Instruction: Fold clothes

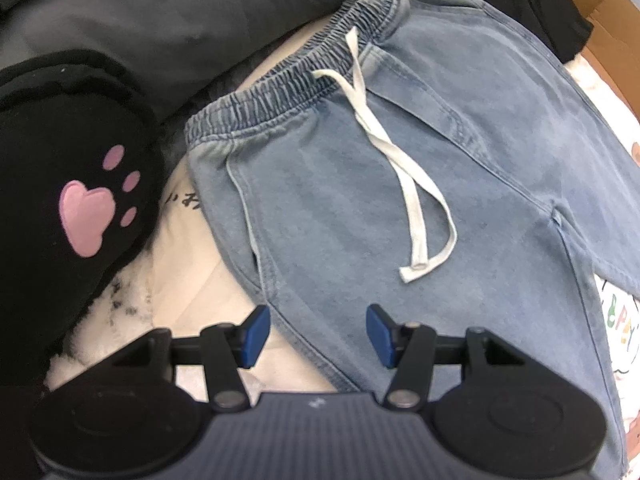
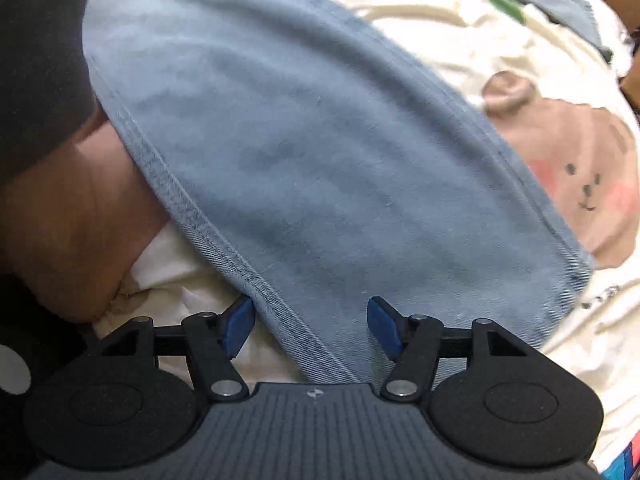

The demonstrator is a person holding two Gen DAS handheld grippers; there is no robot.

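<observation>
Light blue denim pants (image 1: 360, 184) lie flat on a cream sheet, their elastic waistband (image 1: 296, 76) at the upper left and a white drawstring (image 1: 404, 184) trailing across the front. My left gripper (image 1: 318, 336) points down over the pants' lower left edge, open, with its blue pads (image 1: 256, 334) apart above the cloth. In the right wrist view a pant leg (image 2: 320, 152) runs diagonally, its stitched side seam (image 2: 208, 232) passing between the jaws. My right gripper (image 2: 312, 328) is open just above that edge, with nothing pressed between its pads (image 2: 384, 326).
A black cushion with a pink paw print (image 1: 92, 216) lies left of the pants, dark grey bedding (image 1: 160, 16) behind it. A black garment (image 1: 532, 4) and a cardboard box (image 1: 612, 40) sit at the far right. The sheet carries a bear print (image 2: 576, 176). A person's bare limb (image 2: 68, 220) rests at the left.
</observation>
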